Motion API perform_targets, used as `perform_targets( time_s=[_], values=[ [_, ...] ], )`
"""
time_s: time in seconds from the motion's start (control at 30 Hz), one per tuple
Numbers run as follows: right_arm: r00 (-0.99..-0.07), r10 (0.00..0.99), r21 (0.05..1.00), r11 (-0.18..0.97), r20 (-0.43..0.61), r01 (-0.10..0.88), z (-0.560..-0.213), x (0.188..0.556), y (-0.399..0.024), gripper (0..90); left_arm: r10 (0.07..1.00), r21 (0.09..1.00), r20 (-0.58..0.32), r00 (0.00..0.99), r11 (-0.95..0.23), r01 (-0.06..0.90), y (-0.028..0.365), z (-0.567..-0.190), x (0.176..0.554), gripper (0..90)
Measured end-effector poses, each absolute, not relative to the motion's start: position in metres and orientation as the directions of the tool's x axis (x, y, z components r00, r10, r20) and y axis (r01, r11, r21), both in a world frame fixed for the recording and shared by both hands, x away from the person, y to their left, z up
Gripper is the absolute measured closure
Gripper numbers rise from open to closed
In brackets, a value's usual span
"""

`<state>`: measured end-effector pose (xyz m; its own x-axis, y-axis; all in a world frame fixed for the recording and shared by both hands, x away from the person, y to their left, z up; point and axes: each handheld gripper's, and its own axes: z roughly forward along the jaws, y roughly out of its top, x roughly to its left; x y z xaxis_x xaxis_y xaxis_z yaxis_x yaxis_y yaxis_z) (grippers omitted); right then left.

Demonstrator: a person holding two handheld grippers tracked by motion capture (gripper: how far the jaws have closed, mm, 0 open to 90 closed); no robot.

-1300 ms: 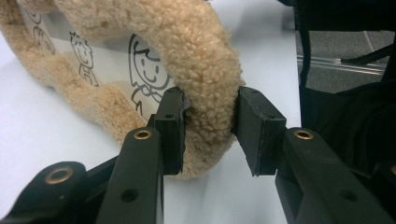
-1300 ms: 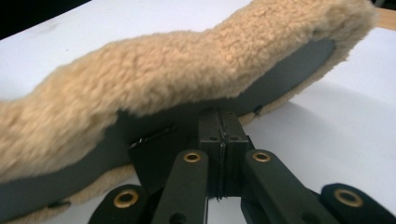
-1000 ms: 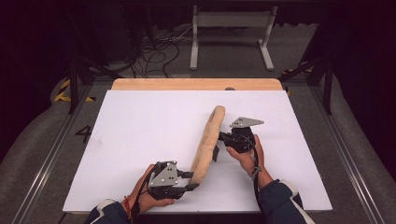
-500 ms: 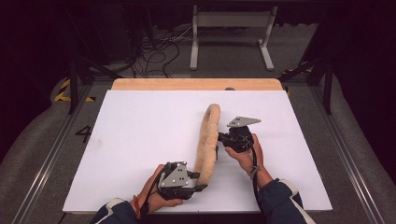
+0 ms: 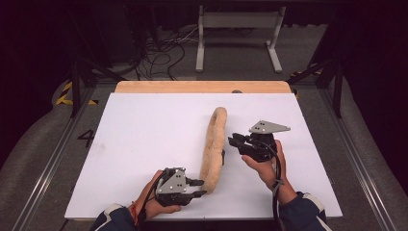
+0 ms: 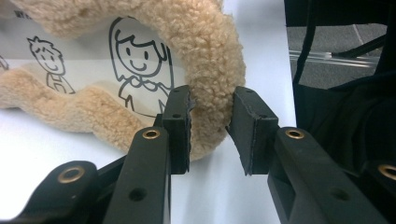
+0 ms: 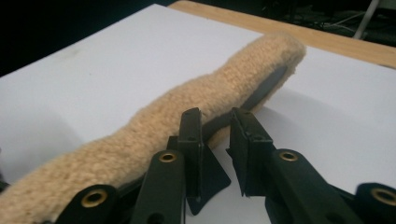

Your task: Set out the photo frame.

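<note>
A long tan fleece roll [image 5: 214,139] lies on the white board [image 5: 144,134], bowed and running from the near edge toward the far side. Its white lining with cartoon drawings [image 6: 140,60] faces my left gripper. My left gripper [image 5: 198,187] holds the roll's near end, and its jaws have just been closing, with both pads [image 6: 180,121] pressed into the fleece [image 6: 205,51]. My right gripper [image 5: 233,141] hangs just right of the roll's middle. Its jaws have just been opening and stand apart with nothing between them [image 7: 217,135]; the fleece [image 7: 154,121] lies just beyond them.
A wooden strip [image 5: 202,86] borders the board's far edge. Metal rails [image 5: 53,159] run along both sides of the table, and a stand's legs and cables [image 5: 159,48] lie on the floor behind. Bare board [image 5: 144,125] spreads left of the roll.
My right gripper has let go of the roll's middle and drawn away to the right and up. The roll has bent from a straight slant into a bow. My left gripper has stayed at the near end.
</note>
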<state>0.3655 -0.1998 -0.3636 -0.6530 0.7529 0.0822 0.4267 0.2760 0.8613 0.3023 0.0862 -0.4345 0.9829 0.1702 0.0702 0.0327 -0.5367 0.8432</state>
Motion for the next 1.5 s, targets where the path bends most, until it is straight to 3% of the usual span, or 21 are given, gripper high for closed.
perform_targets(
  time_s=[0.4, 0.7, 1.17, 1.37, 1.5],
  values=[
    [-0.652, 0.746, 0.84, 0.266, 0.132, 0.474, -0.356, 0.363, -0.182, 51.0, 0.164, 0.845, 0.068, 0.984, -0.534, 0.031, 0.071, -0.436, 0.303, 67.6],
    [-0.632, 0.761, 0.778, 0.304, 0.15, 0.551, -0.363, 0.38, -0.164, 42.9, 0.168, 0.847, 0.066, 0.984, -0.531, 0.034, 0.057, -0.437, 0.303, 66.0],
    [-0.587, 0.789, 0.67, 0.337, 0.182, 0.661, -0.368, 0.405, -0.149, 43.3, 0.163, 0.84, 0.065, 0.985, -0.541, 0.034, 0.037, -0.443, 0.304, 63.4],
    [-0.586, 0.79, 0.624, 0.37, 0.179, 0.689, -0.365, 0.412, -0.143, 47.4, 0.151, 0.817, 0.07, 0.986, -0.576, 0.03, 0.055, -0.438, 0.303, 56.8],
    [-0.591, 0.789, 0.613, 0.386, 0.167, 0.689, -0.363, 0.412, -0.143, 48.9, 0.201, 0.815, 0.082, 0.976, -0.577, 0.05, 0.091, -0.433, 0.304, 54.5]
  ],
)
